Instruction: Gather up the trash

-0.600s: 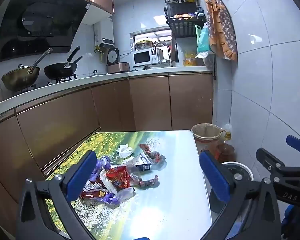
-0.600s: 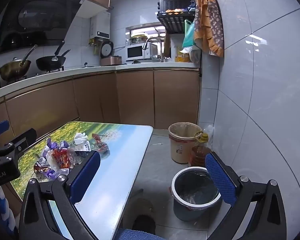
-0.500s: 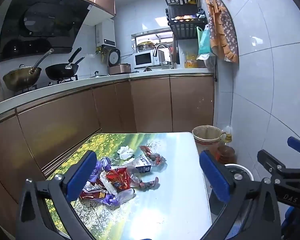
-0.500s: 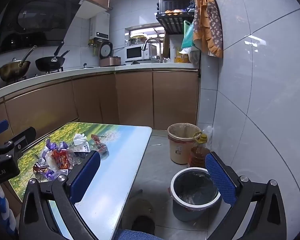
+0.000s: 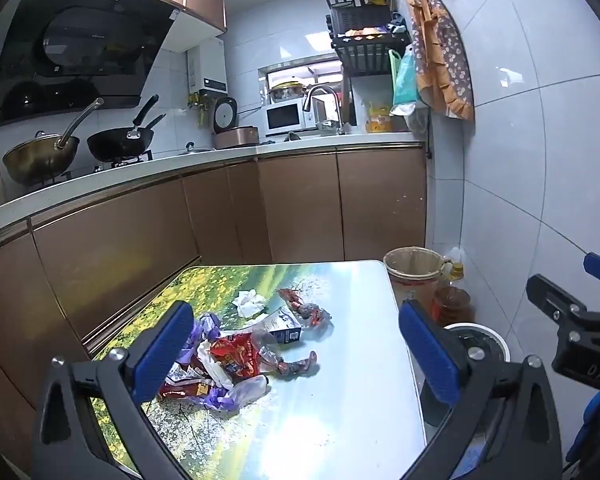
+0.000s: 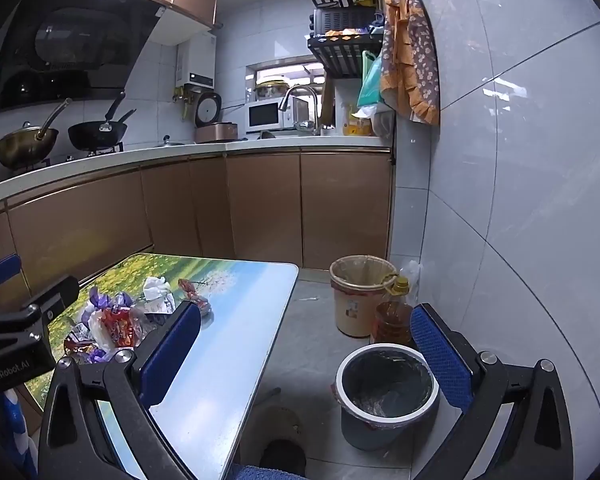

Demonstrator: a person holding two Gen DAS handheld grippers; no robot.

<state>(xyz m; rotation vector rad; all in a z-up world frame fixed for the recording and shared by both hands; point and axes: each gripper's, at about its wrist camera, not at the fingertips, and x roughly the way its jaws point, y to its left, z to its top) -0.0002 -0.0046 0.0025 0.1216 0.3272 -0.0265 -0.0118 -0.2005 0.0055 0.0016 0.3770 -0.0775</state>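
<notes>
1. Trash pile (image 5: 236,356) heaped in the lower left of the left wrist view, on the near-left part of a table (image 5: 340,408) printed with a flower meadow and sky.
2. In the heap: red snack wrapper (image 5: 236,354), purple crumpled plastic (image 5: 220,398), small dark carton (image 5: 286,326) lying tilted, white crumpled tissue (image 5: 250,302) just behind, and red crayfish shells (image 5: 306,308) toward the centre of the tabletop.
3. Left gripper (image 5: 300,352) hanging above the near end of the table, blue pads spread wide, nothing between them; left pad overlapping the heap's left edge in the picture, whether touching cannot be told.
4. Right gripper (image 6: 308,356) likewise spread wide and empty, hovering over the table's right edge and the floor, lower centre of the right wrist view.
5. Grey bin with white rim (image 6: 386,394) on the floor at lower right centre of that view, lined with a dark bag, framed between the right gripper's pads.
6. Beige lined bin (image 6: 358,300) farther back near the tiled wall, with an amber oil bottle (image 6: 392,320) just beside it, between the two bins.
7. Brown cabinets (image 5: 300,204) under a white counter across the middle; two woks (image 5: 80,148) on the stove at left, microwave (image 5: 284,118) near the upper centre.
</notes>
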